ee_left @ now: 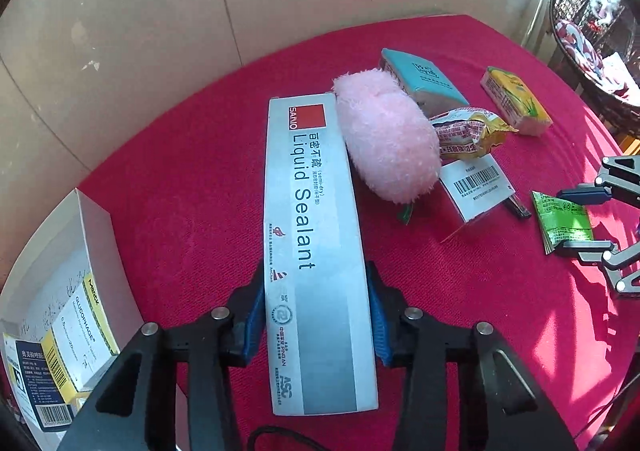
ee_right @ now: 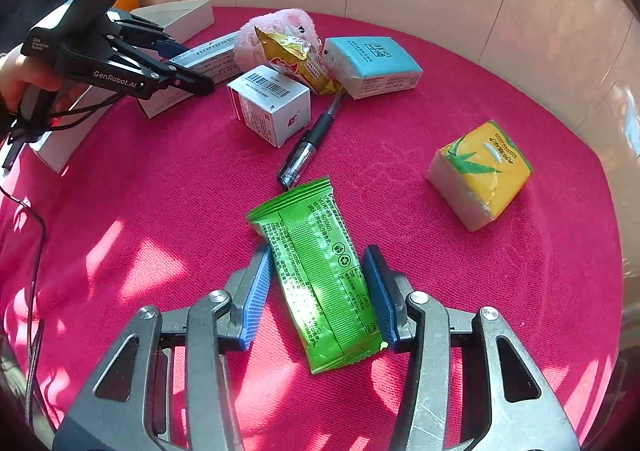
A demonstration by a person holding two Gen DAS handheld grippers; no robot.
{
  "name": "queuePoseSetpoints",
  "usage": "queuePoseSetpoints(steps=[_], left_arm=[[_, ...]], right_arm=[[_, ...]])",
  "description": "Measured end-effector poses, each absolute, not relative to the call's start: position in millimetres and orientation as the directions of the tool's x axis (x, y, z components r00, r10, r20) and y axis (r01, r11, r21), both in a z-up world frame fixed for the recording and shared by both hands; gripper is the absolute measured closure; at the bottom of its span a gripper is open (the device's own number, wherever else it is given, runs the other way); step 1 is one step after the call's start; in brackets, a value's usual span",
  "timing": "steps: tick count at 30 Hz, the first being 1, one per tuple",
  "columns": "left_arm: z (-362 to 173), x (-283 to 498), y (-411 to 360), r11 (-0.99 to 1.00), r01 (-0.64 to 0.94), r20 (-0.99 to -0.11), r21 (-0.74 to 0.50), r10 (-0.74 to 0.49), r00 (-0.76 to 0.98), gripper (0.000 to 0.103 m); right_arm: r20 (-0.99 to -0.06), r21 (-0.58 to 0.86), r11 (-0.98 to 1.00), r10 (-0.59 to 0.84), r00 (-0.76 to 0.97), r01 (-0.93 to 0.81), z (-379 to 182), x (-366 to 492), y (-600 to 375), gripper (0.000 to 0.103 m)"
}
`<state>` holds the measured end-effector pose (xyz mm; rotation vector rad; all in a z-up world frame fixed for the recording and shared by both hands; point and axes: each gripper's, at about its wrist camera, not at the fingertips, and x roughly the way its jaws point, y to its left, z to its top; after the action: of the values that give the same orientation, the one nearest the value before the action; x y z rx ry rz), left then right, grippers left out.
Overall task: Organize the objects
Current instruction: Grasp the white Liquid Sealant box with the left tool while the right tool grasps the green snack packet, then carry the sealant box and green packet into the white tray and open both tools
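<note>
Green packet [ee_right: 320,275], pink plush [ee_left: 384,135], grey sealant box [ee_left: 316,251], seemingly crimson cloth [ee_right: 160,191].

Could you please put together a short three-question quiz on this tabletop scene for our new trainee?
1. True or false: the left gripper has the Liquid Sealant box between its fingers.
2. Which item lies between the right gripper's fingers? A) yellow tissue pack B) green packet C) pen
3. Fill in: the pink plush toy lies beside the sealant box, touching its ____ edge in the left wrist view.

Key: 1 true. 2 B, the green packet; the yellow tissue pack and pen lie apart on the red cloth. 3 right.
</note>
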<state>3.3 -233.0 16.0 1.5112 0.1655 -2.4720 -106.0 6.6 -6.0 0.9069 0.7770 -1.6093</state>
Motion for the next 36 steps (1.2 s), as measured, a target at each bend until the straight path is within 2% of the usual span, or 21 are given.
queuePoseSetpoints(steps=[6,14,18,28,36], left_arm=[[47,36,-211,-0.95,0.311,-0.813,0.023,-0.199,-0.547,0.06],[91,72,-180,-0.936,0.348,-0.688,0.047,-0.283,-0.668,0.06],[102,81,-168,-0.925,0.371,-0.645,0.082,-0.333,-0.688,0.06],[118,114,-179,-0.892,0.447,-0.597,0.064,-0.393,-0.7,0.06],[126,160,-193,-0.82,0.572,-0.52,0.018,-0.496,-0.695,0.06]], right_arm=[[-0.842,-0.013,-0.291,-0.513,-0.168,0.957,4,-101,35,0.066],[-0.75,0.028,-0.395,-0.615,-0.242,0.918,45,-85,75,0.067],[-0.703,0.018,-0.377,-0.664,-0.256,0.926,70,-57,63,0.066],[-0.638,-0.004,-0.293,-0.735,-0.228,0.956,105,-8,21,0.066],[-0.568,0.117,-0.296,-0.803,-0.181,0.948,116,18,-14,0.066]])
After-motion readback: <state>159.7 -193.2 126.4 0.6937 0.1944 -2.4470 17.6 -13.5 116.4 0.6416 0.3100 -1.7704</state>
